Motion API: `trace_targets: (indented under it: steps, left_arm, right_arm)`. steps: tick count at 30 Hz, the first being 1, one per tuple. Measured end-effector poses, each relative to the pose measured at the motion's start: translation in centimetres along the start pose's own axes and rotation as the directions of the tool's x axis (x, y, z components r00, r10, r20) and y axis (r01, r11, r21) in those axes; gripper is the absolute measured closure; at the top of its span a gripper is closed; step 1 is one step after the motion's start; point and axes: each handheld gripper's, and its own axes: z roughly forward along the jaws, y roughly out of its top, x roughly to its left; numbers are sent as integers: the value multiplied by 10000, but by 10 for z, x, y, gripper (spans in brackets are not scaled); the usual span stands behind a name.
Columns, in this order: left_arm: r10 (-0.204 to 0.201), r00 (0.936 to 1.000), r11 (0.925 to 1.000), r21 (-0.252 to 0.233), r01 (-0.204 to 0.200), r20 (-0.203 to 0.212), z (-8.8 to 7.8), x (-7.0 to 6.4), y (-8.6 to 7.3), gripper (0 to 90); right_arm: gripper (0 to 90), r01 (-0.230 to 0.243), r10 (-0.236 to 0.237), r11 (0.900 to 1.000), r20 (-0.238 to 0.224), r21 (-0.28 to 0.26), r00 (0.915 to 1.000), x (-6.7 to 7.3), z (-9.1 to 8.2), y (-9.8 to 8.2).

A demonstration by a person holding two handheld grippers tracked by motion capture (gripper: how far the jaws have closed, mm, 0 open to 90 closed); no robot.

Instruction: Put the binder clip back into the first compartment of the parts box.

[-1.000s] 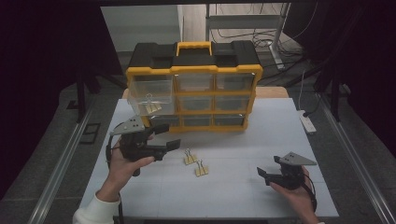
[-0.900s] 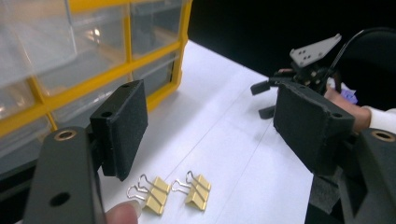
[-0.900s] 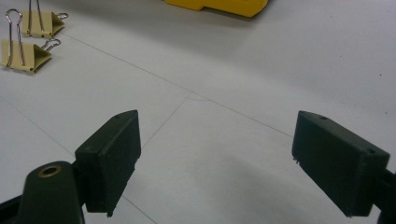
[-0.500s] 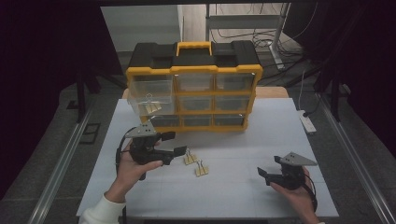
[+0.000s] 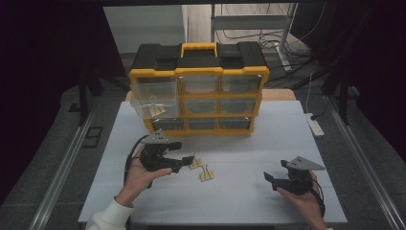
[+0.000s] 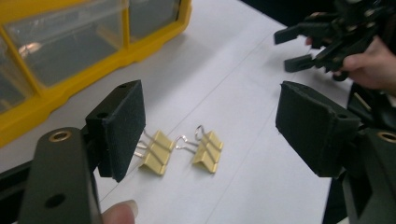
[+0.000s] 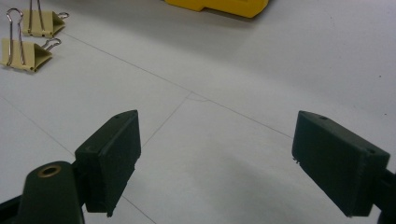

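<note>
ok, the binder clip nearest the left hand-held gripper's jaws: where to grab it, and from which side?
Grip the near binder clip across its gold folded body, not the wire loops. It lies flat on the white table with the handles folded over it, so come down from above with the open left hand-held gripper, one pad on each long side. Keep off the second clip close beside it.

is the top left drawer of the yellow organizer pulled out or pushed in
Pulled out: the clear top-left drawer juts forward from the yellow organizer, with binder clips inside.
</note>
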Motion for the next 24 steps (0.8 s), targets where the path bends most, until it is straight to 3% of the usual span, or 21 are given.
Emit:
trace_targets:
  steps: [3,14,24]
  left_arm:
    - [-165,9999,9996,222,164,40,7,5,-4,251]
    - [-7,9992,9943,1068,-37,407,34,4,-10,229]
    - [-50,9987,9883,1524,-28,507,55,6,-11,229]
  right_arm:
    - [158,1,-1,10000,11,12,10000,0,0,0]
    - [158,-11,11,10000,-6,49,10000,0,1,0]
    - [158,14,-14,10000,5,67,10000,0,2,0]
